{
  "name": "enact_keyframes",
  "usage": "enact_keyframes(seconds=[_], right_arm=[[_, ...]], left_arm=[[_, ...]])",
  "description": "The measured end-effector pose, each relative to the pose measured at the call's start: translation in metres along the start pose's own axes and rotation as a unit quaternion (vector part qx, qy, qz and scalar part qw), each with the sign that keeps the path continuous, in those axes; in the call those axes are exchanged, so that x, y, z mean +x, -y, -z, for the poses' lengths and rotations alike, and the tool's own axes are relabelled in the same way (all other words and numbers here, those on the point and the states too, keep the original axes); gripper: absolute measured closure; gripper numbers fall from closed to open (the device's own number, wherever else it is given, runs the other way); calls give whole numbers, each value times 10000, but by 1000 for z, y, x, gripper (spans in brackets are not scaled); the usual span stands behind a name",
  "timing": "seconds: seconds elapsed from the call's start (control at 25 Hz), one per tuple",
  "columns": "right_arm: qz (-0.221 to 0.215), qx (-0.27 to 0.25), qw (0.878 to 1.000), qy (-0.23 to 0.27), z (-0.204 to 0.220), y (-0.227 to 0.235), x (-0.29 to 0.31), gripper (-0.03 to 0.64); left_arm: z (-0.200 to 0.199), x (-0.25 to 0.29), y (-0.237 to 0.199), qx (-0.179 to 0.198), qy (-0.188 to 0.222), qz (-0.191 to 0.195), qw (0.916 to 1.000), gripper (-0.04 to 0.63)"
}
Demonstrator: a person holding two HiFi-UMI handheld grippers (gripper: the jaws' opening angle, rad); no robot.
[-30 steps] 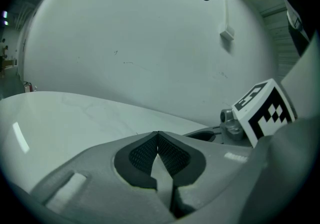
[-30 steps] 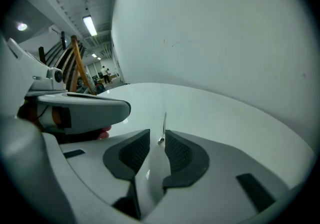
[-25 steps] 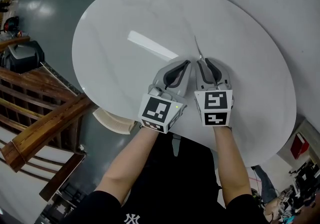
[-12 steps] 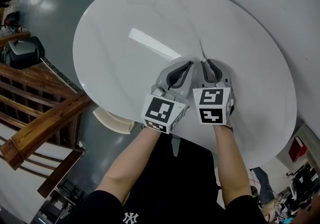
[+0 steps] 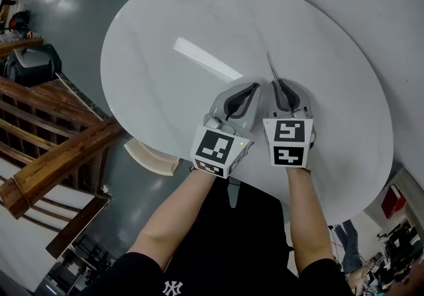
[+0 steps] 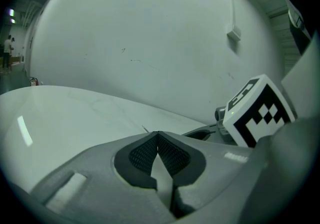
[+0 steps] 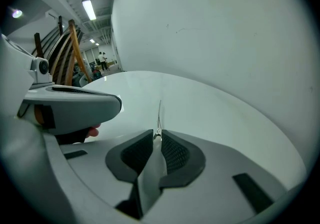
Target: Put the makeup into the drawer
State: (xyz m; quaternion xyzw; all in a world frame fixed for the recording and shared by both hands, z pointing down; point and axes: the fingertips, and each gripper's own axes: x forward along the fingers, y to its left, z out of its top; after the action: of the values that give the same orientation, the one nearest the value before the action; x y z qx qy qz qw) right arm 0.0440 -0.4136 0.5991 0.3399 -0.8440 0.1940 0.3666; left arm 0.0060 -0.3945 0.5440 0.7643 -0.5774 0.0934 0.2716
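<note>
Silvery sliver [image 5: 270, 66]: thin, pin-like, straight; its near end is pinched at the tips of the right gripper and its free end points toward the far edge of the bench. What kind of item it is cannot be told.
Sliver, right gripper view [image 7: 159, 113]: stands out from between the dark ribbed pads, above the white bench top.
Right gripper [image 5: 273, 81]: jaws closed on the sliver, pads meeting at the tip [image 7: 157, 135]; held over the near half of the bench, a little right of its middle.
Left gripper [image 5: 254, 85]: jaws pressed together with nothing between them [image 6: 158, 134]; held just beside the right gripper, on its left, the two tips close.
Marker cubes: one on the back of each gripper, black-and-white squares, left [image 5: 217, 149] and right [image 5: 287, 142], both inside the near edge of the bench.
Forearms: bare, reaching in over the near edge; black shirt [image 5: 218, 248] below.
Bench [image 5: 165, 23]: round, white, glossy; a bright strip of reflected light [image 5: 207, 59] lies left of the grippers.
Surroundings: grey-green floor [image 5: 53, 16] past the left edge; wooden railing [image 5: 59, 162] at lower left; pale wall beyond the far edge.
</note>
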Motion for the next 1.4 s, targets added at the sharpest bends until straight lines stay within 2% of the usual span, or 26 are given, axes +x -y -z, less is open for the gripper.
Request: enact_keyframes(seconds=[0.28,0.76,1.12,1.4], right_arm=[[-74,30,9997,251,-3,-14,-15,554],[-145,-170,9969,755,-9,-76,-65,554],[-463,-441,9924,1055,-7,-136,-104,554],[-808,-765,9871,1153,-3,-212,-118,554]], left_arm=[[4,-19,4,8,141,-49,9999,584],[2,-96,6,94,469,-245,9986,584],[10,-166,7,49,755,-570,9955,584],[26,-236,-18,-70,922,-957,9911,584]])
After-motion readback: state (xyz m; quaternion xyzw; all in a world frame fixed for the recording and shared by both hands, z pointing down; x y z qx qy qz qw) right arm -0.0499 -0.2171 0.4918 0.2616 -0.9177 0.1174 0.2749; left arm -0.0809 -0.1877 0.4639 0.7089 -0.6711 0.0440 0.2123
